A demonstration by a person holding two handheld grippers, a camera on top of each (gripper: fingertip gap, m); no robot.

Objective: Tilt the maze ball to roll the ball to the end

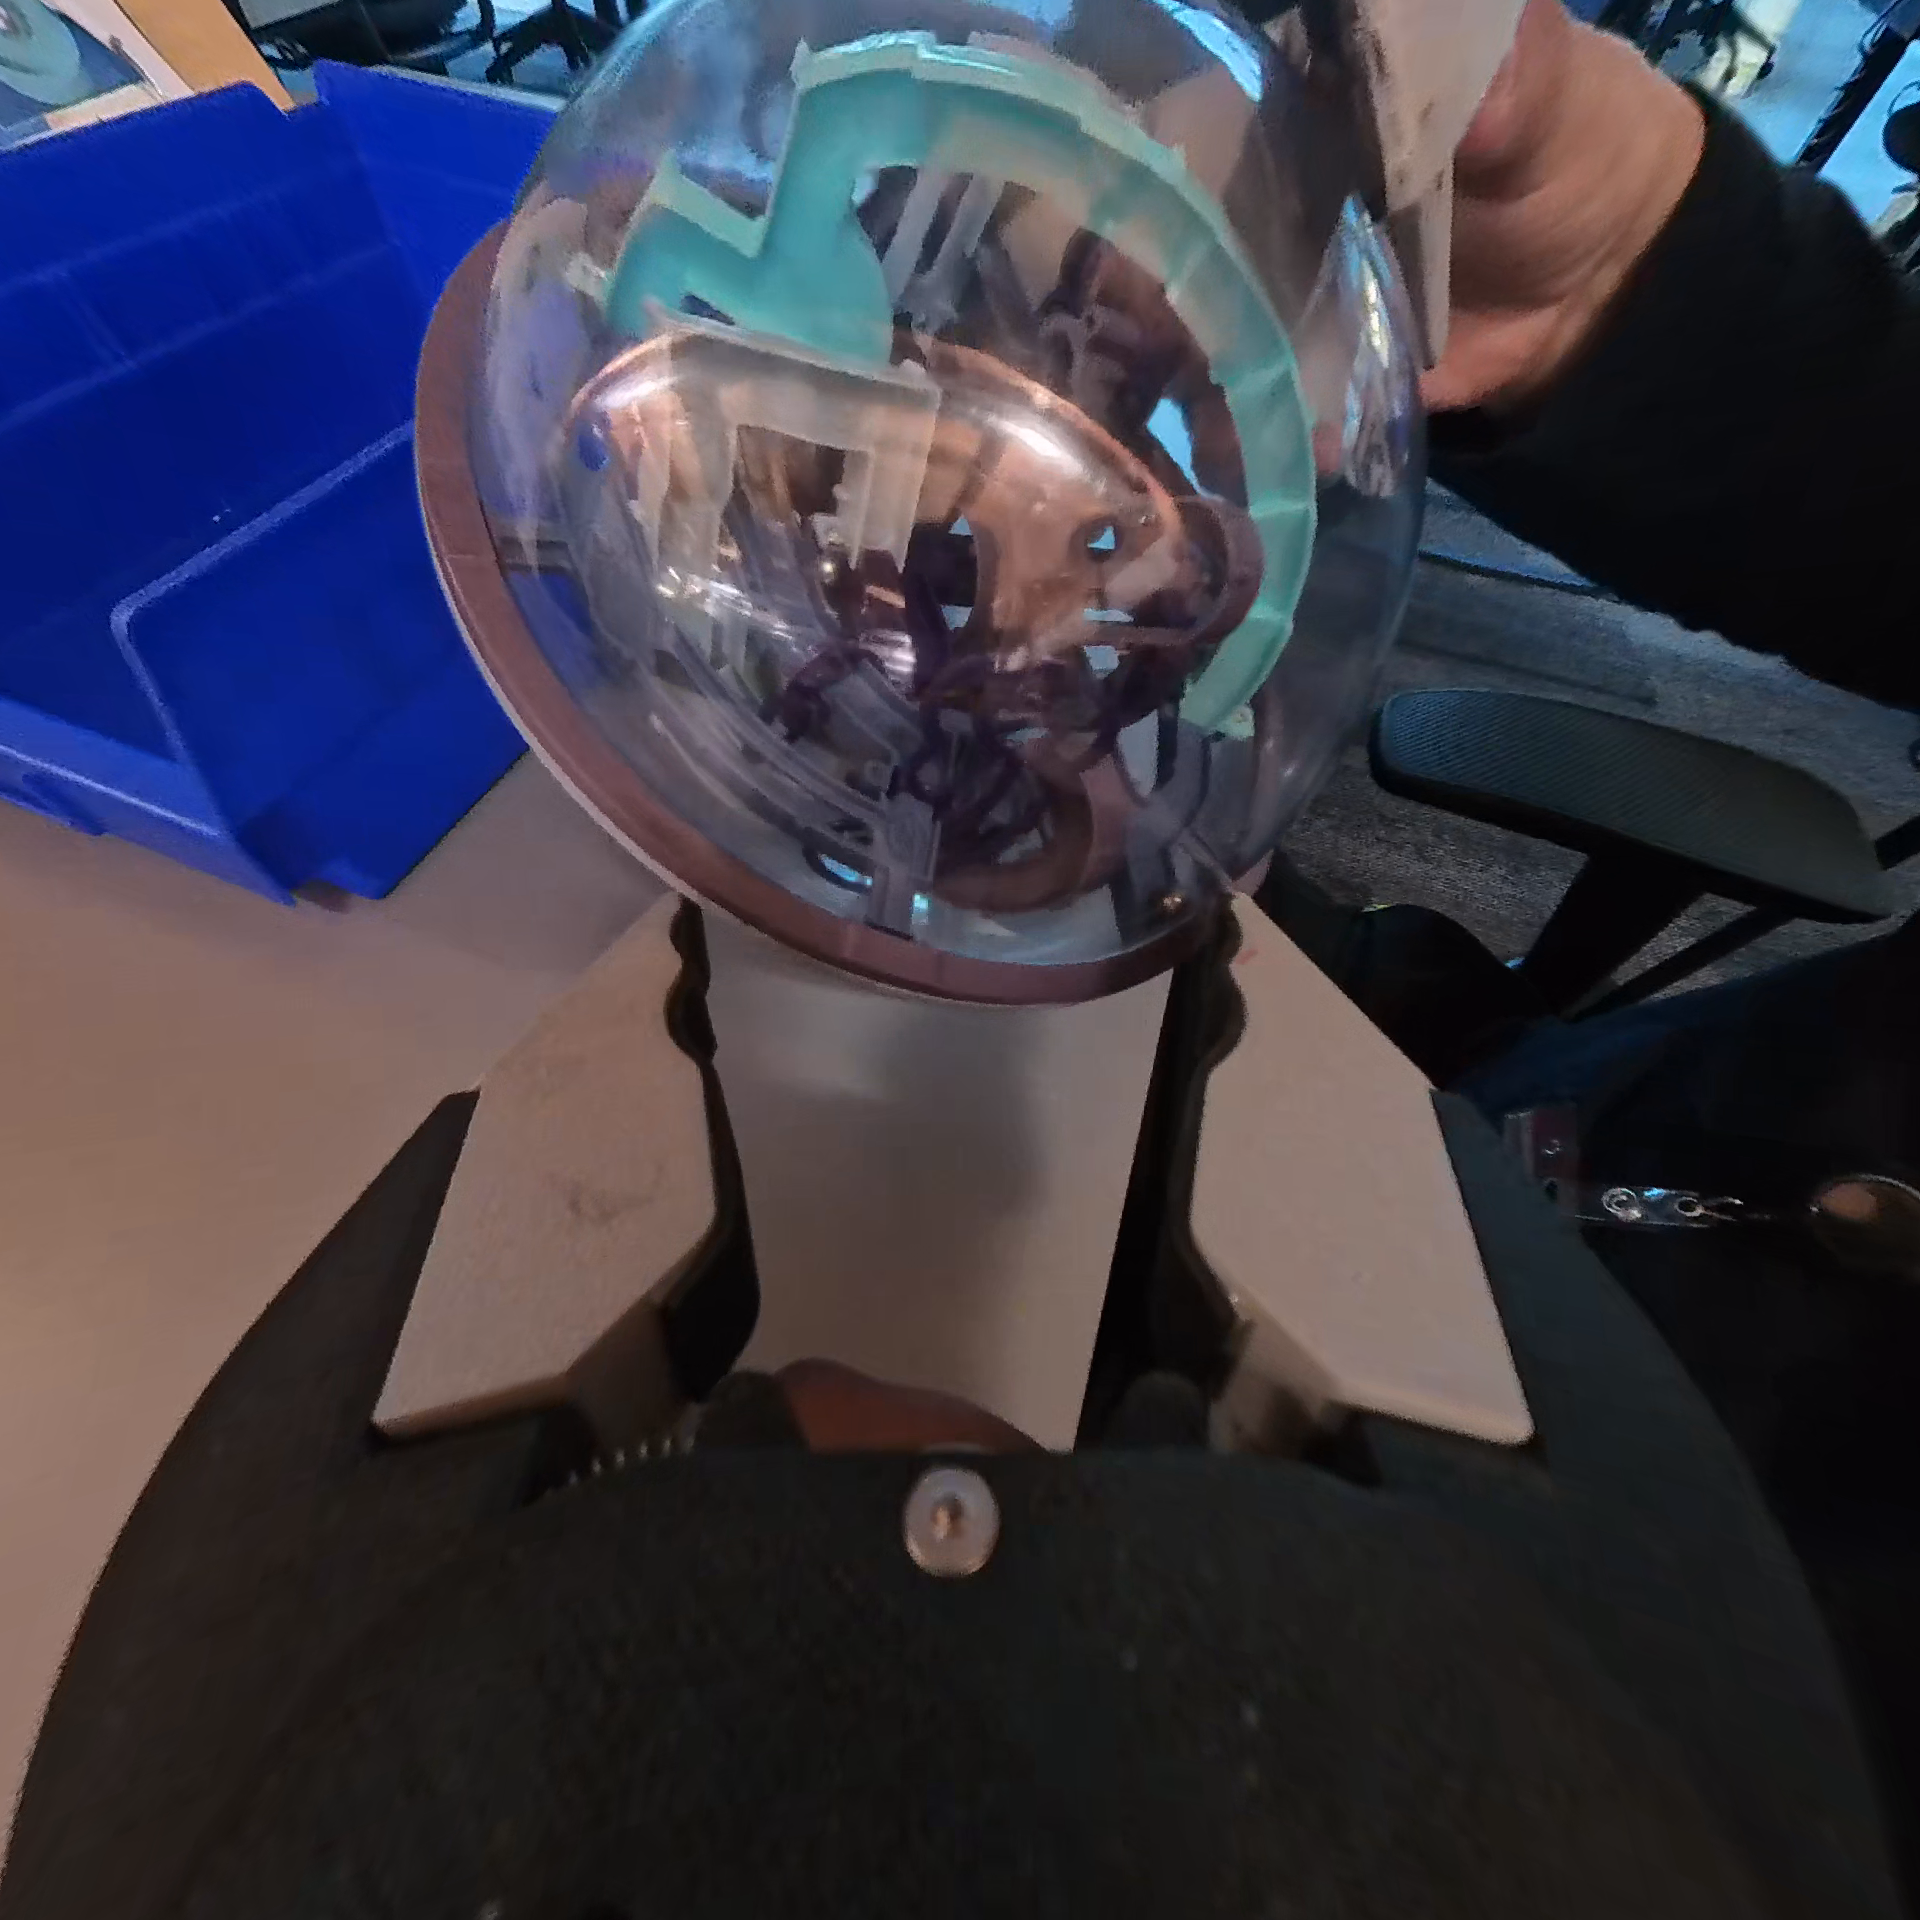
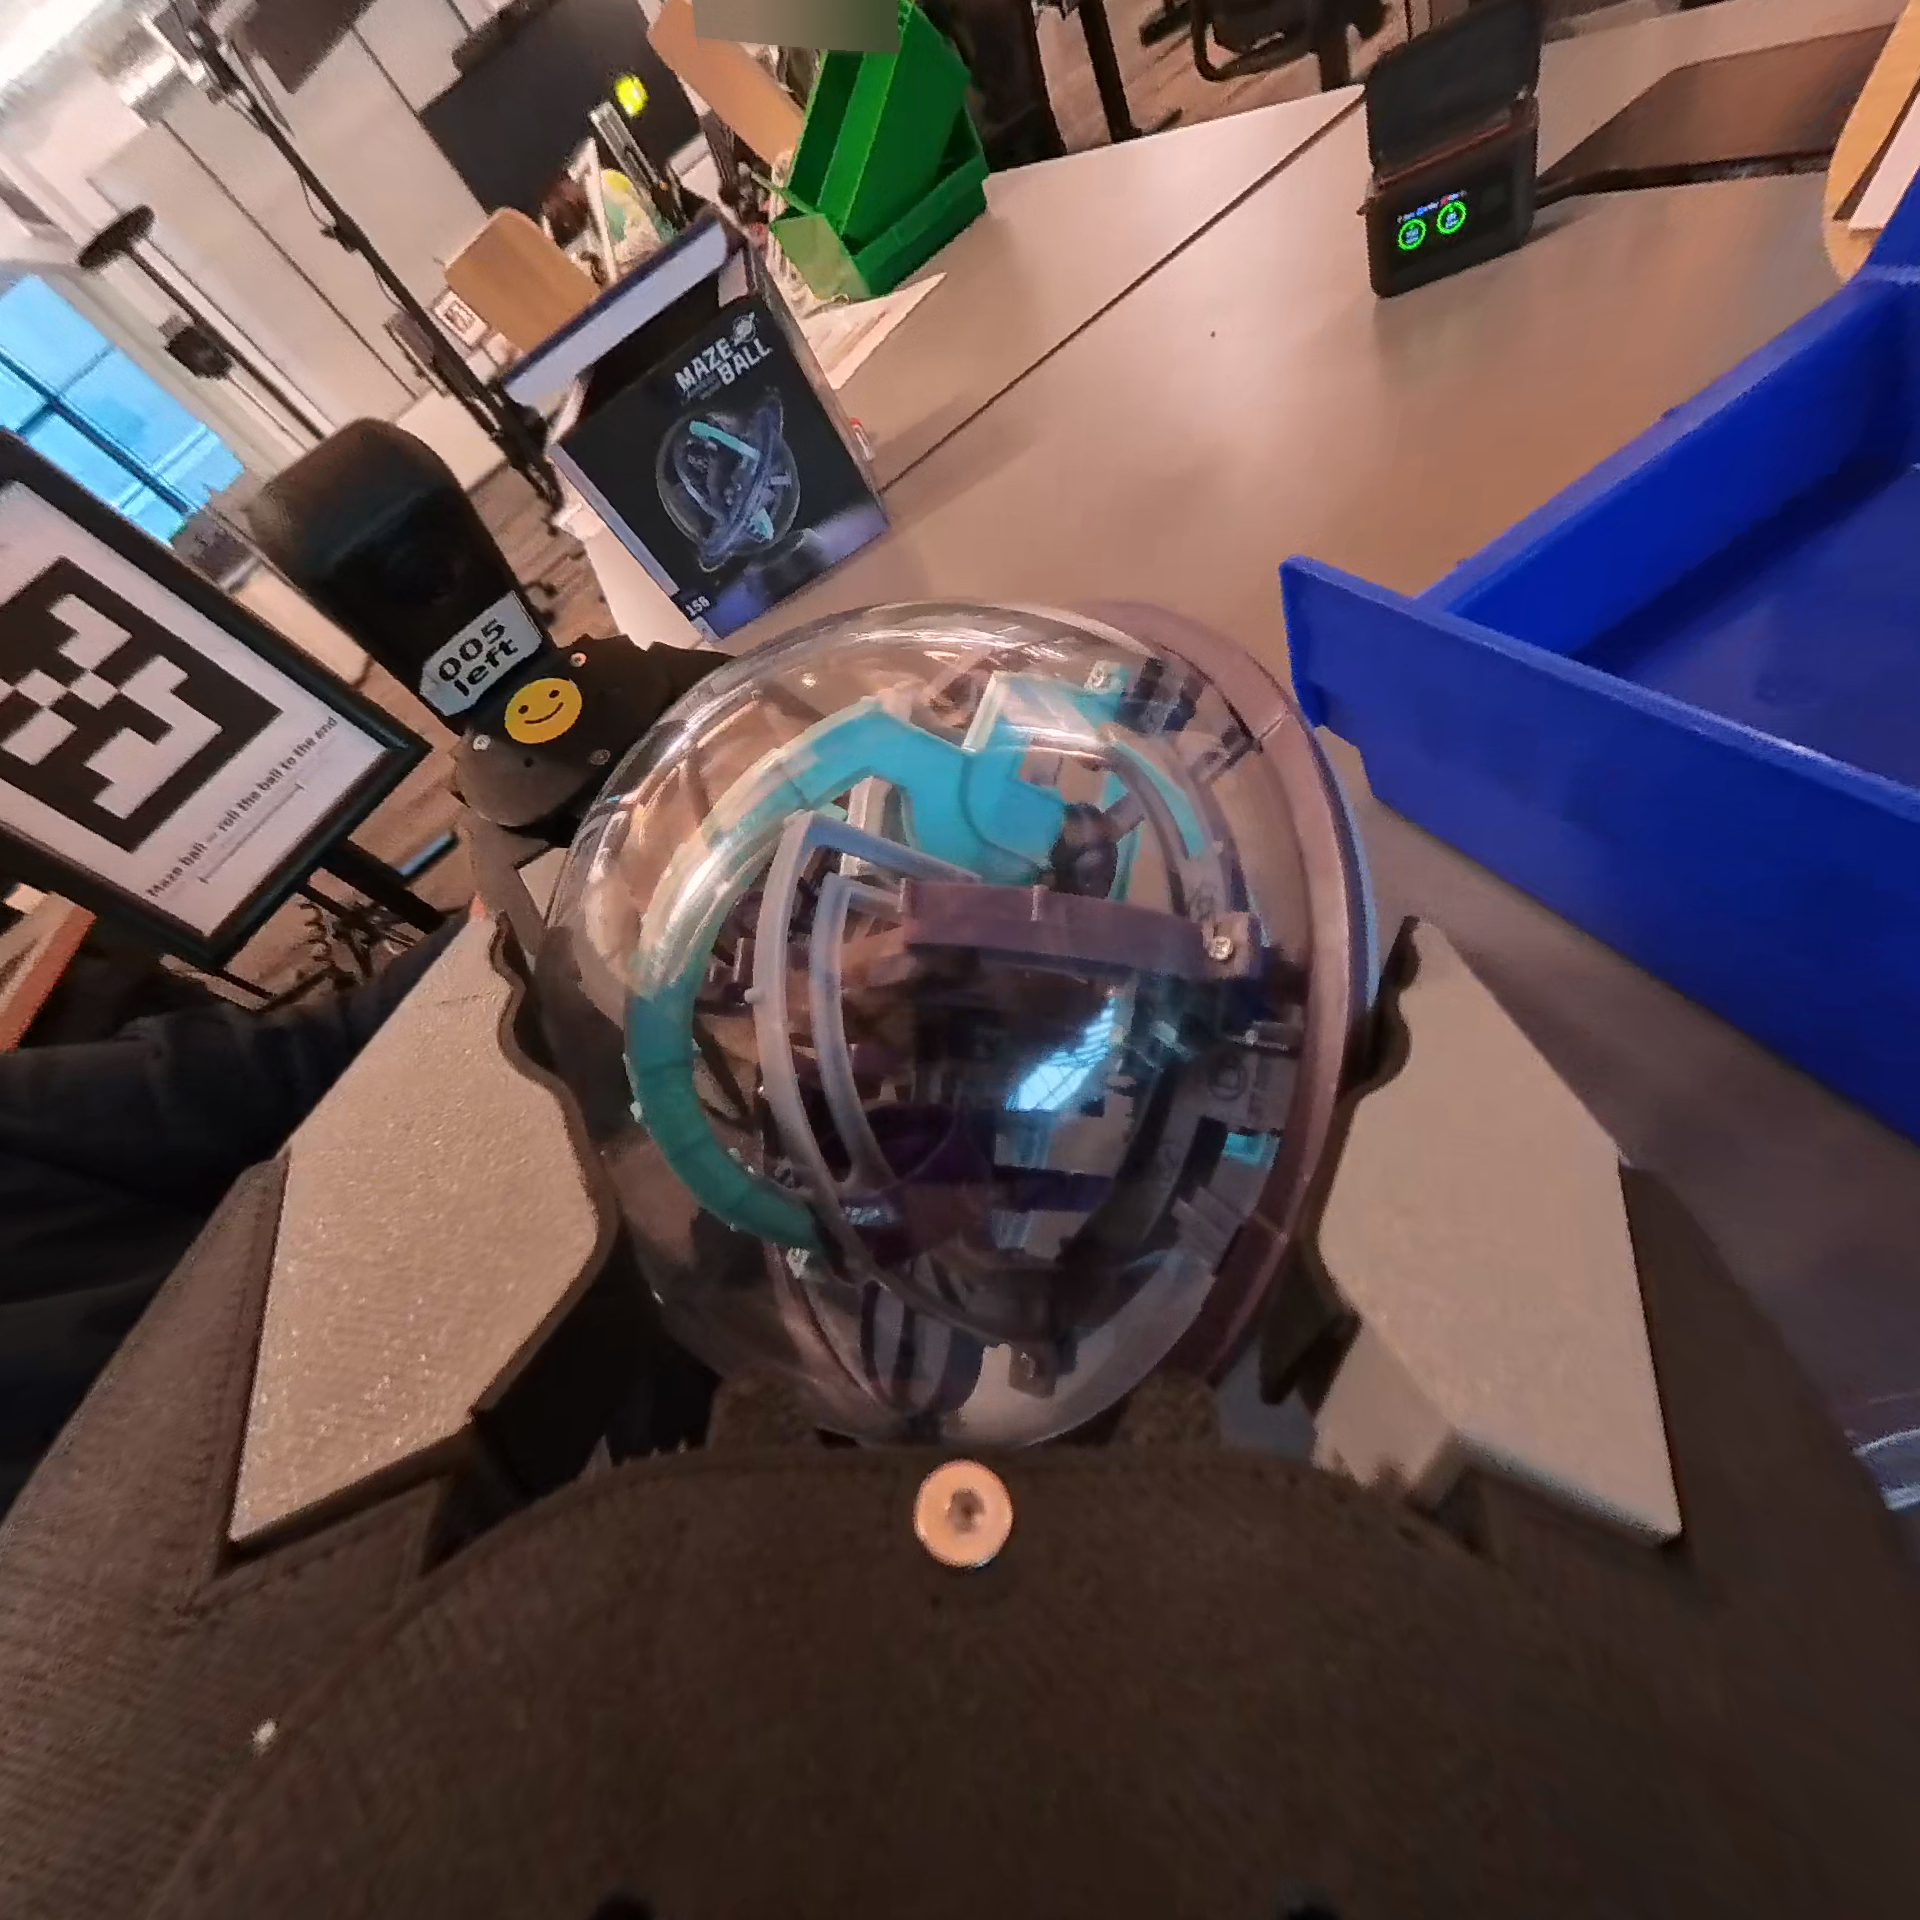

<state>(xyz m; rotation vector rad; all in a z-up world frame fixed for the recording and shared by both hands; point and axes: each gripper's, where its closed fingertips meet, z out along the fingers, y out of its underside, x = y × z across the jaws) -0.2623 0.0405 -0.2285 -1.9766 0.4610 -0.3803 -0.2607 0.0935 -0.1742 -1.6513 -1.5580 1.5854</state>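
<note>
Deep between the right gripper's (image 2: pixel 956 1039) wide-set fingers sits the clear maze ball (image 2: pixel 966 1039), clamped at both sides above the grey table (image 2: pixel 1143 436). Beyond, the left gripper (image 1: pixel 951 935) stands parted just under its maroon rim, contact unclear.

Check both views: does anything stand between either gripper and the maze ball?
Nothing visible does. The right gripper already holds the maze ball between its fingers. The left gripper sits right under the ball's rim with nothing between; whether it presses on it cannot be told.
</note>
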